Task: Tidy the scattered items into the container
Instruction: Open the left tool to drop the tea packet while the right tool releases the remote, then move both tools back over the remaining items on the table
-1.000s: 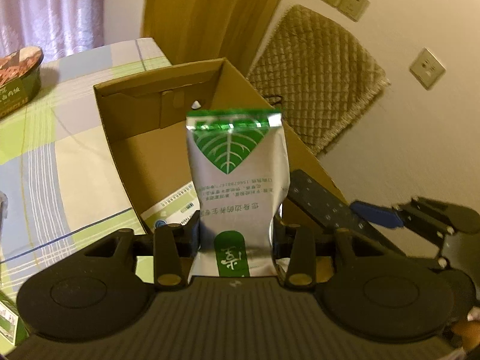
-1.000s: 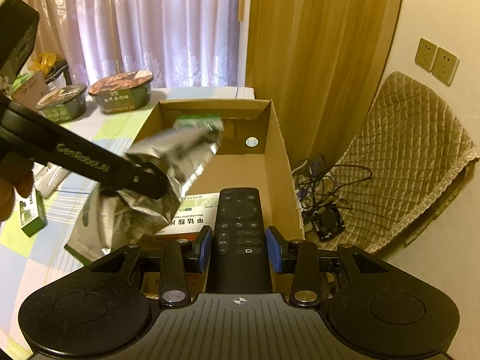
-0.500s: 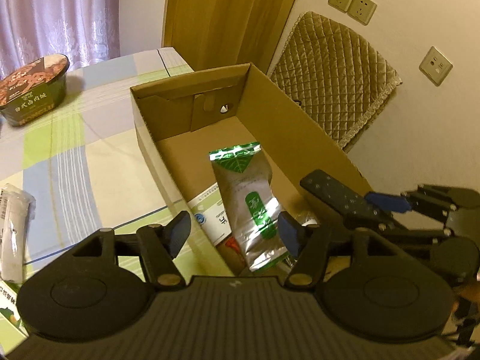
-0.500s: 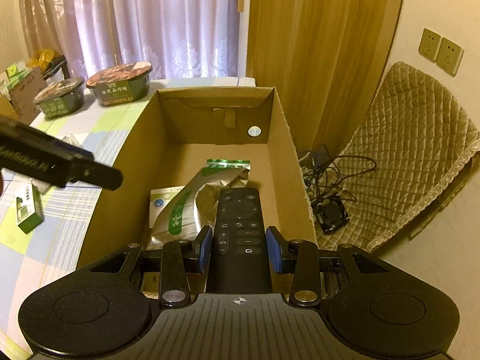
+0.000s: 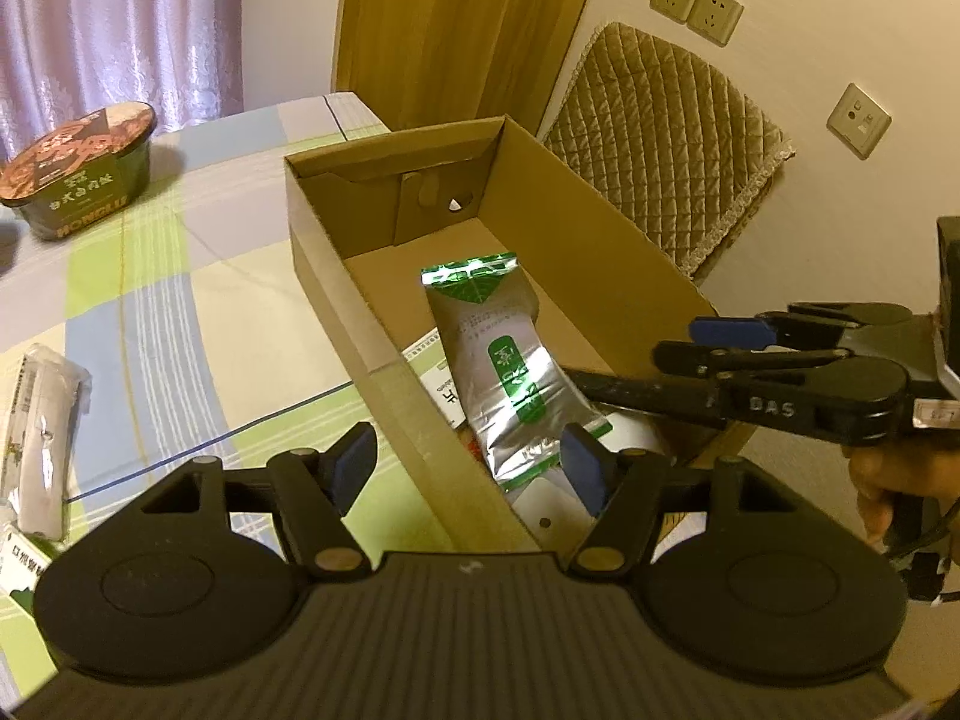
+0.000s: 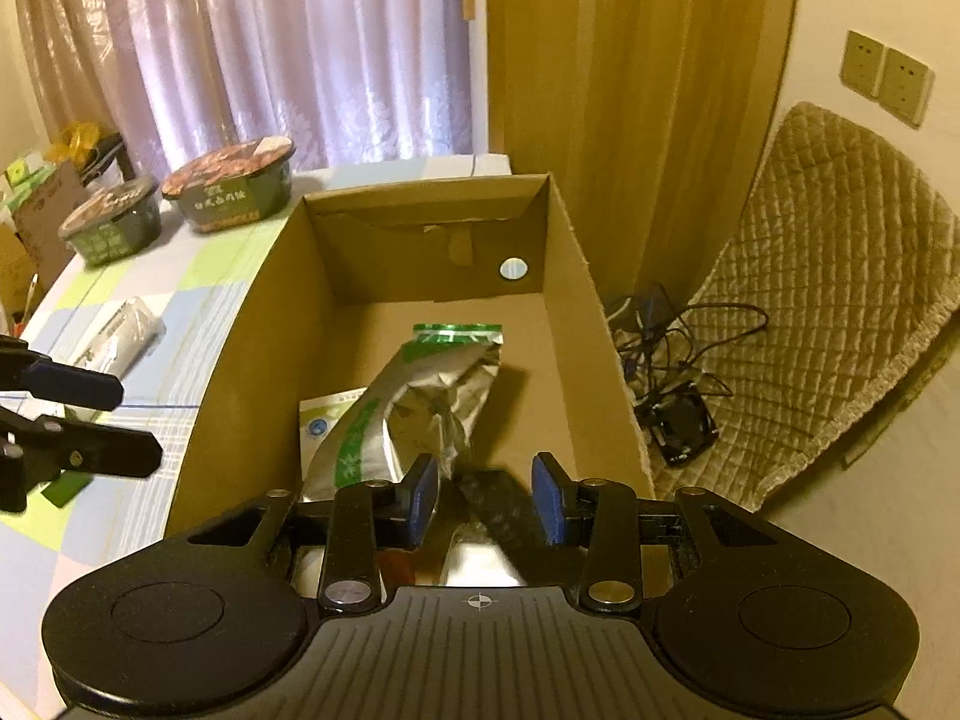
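The open cardboard box [image 5: 336, 276] [image 6: 252, 348] stands on the checked tablecloth. A silver-and-green pouch [image 5: 498, 360] [image 6: 414, 414] lies inside it on a white leaflet [image 6: 327, 414]. My left gripper [image 5: 471, 468] is open and holds nothing, poised over the box's near left wall; in the right wrist view the left gripper [image 6: 114, 423] is left of the box. My right gripper [image 6: 486, 492] [image 5: 690, 341] is open over the box's near end. A black remote [image 6: 492, 498], blurred and tilted, sits loose between and below its fingers.
Two instant-noodle bowls [image 6: 231, 189] [image 6: 114, 228] stand at the far end of the table. A white wrapped packet [image 5: 42, 438] and a small green box [image 6: 69, 483] lie left of the cardboard box. A quilted chair [image 5: 660, 132] and floor cables [image 6: 672, 372] are to the right.
My left gripper let go of the pouch, which dropped into the box, and pulled back. My right gripper has opened and the remote has slipped down from its fingers.
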